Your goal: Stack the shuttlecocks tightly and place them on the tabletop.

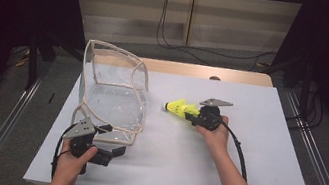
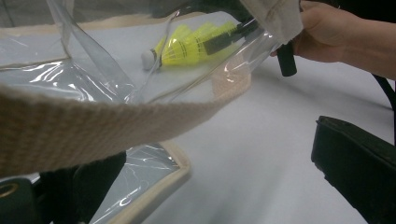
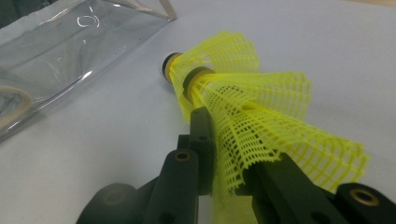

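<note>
The left tool [image 1: 109, 153], nearest the camera, has its jaws spread around the beige trim of the clear bag [image 1: 113, 99]. The right tool [image 1: 192, 118] pinches the skirts of nested yellow shuttlecocks [image 1: 179, 107]. Their long axis extends from the jaws, cork toward the bag, just above the counter [image 1: 242, 161].

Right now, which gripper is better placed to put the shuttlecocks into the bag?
Right. The right gripper is shut on the yellow shuttlecocks, their tips pointing at the clear bag. The left gripper sits at the bag's near edge, seemingly holding its strap.
</note>
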{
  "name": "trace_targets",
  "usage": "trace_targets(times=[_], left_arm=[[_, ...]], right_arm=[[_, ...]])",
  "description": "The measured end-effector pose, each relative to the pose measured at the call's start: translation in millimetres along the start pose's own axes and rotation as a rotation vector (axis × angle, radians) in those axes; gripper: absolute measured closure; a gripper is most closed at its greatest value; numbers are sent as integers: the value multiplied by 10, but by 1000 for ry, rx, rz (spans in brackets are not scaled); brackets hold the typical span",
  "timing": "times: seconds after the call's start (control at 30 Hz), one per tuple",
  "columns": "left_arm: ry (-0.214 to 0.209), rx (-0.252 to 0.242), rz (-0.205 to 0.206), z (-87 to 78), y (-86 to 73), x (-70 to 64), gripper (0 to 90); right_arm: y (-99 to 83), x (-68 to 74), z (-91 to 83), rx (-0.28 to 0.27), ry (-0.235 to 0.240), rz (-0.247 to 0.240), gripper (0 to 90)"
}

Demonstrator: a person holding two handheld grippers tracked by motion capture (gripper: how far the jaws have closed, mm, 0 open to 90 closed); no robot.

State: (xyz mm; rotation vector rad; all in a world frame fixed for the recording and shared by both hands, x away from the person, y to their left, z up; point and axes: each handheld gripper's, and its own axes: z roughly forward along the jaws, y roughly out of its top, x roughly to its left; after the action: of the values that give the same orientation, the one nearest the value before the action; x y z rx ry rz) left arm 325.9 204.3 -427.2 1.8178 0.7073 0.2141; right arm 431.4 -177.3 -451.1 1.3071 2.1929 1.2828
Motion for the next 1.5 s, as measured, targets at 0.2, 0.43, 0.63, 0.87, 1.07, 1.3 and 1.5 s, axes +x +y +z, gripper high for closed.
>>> trace_targets(times=[0.2, 0.43, 0.63, 0.87, 1.07, 1.3, 1.5], left_arm=[[-2, 2, 0, 0, 1, -6, 33], [-1, 2, -1, 4, 2, -14, 33], [-4, 5, 1, 5, 1, -8, 33], [-4, 5, 0, 7, 1, -6, 33], [-4, 7, 4, 8, 1, -6, 33], [-6, 6, 3, 11, 0, 0, 33], [-5, 6, 1, 8, 1, -6, 33]], right_arm=[[-21, 0, -108, 5, 17, -7, 834], [-26, 14, -120, -1, 5, -9, 831], [-31, 31, -60, -12, -25, 7, 830], [0, 39, 13, -5, -37, -7, 828], [15, 66, 62, -4, -35, -20, 825], [2, 86, 102, -9, -29, -16, 778], [0, 107, 103, -14, -39, -4, 607]])
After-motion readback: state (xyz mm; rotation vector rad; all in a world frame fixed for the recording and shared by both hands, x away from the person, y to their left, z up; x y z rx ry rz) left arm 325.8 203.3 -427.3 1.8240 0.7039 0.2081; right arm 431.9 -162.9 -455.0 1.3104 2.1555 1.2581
